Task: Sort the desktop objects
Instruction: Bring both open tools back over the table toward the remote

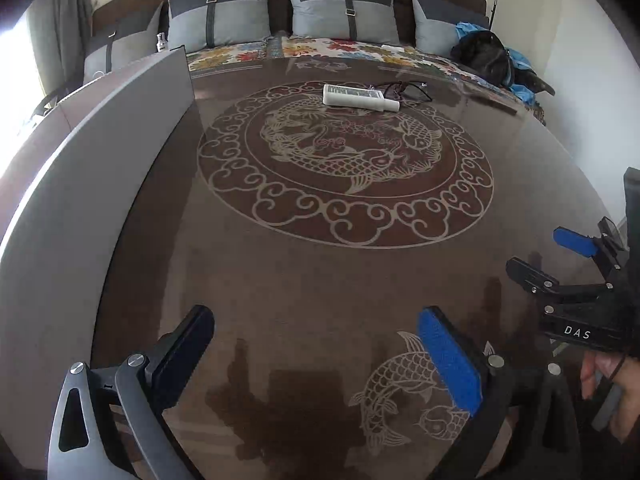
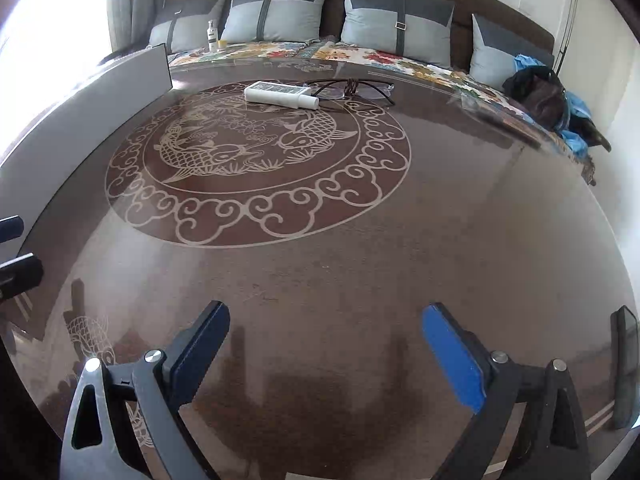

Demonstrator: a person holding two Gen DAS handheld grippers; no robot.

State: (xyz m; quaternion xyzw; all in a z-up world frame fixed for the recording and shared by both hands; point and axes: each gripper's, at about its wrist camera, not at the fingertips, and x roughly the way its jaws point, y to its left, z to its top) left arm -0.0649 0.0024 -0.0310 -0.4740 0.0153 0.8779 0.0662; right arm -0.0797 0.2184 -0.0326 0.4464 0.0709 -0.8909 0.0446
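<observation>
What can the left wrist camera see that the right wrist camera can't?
Only the left wrist camera shows a hand holding the right gripper and a whole fish drawing near the front.

Only the right wrist camera shows a small yellow jar beside the little bottle on the sofa, and a dark flat thing at the table's right edge.

Both show the white bottle lying on the table, with glasses right behind it, the grey board, and both grippers open and empty.

On the table [image 2: 360, 260], near its far edge, the bottle [image 2: 282, 95] lies on its side. The glasses [image 2: 352, 89] lie just behind it, toward the right. A panel [image 2: 80, 112] stands along the left edge.
</observation>
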